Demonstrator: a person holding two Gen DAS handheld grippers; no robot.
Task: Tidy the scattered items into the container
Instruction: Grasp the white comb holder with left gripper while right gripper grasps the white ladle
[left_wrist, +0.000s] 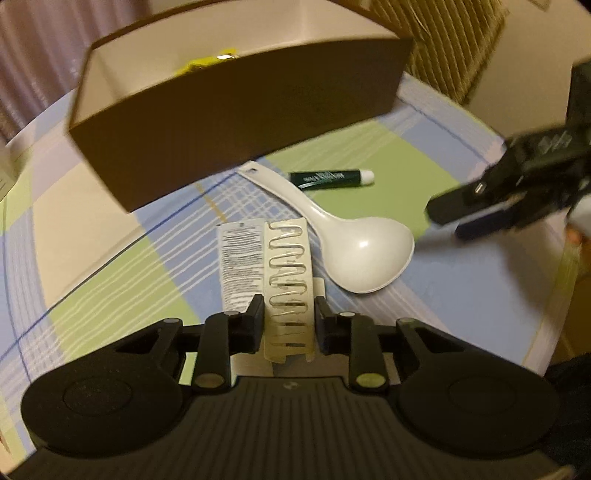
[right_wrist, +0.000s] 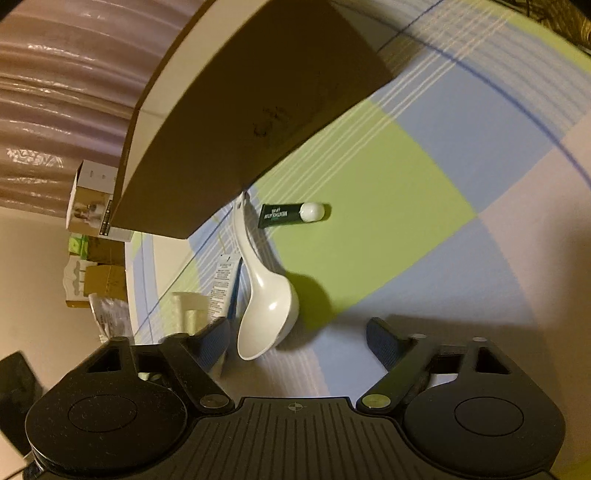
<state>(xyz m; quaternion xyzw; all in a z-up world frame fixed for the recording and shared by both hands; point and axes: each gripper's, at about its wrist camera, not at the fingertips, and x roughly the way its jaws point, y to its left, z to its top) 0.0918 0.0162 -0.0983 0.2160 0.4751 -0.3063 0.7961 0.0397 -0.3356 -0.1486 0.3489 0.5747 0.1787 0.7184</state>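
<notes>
Two ribbed black fingers of the left gripper (left_wrist: 289, 314) pinch a flat clear blister card (left_wrist: 286, 266); right gripper (right_wrist: 295, 339) fingers spread near a glossy white ladle (right_wrist: 264, 306).

A home room, likely a dining area. A table wears a checked cloth (right_wrist: 424, 192) in green, blue and cream. Pleated curtains (right_wrist: 55, 92) hang at the far left, above stacked household boxes (right_wrist: 94, 199). A woven chair back (left_wrist: 443, 44) stands far right.

You have one brown box (left_wrist: 236, 110), one white ladle (left_wrist: 354, 243), one green tube (left_wrist: 332, 179), and one blister pack (left_wrist: 280, 266).
</notes>
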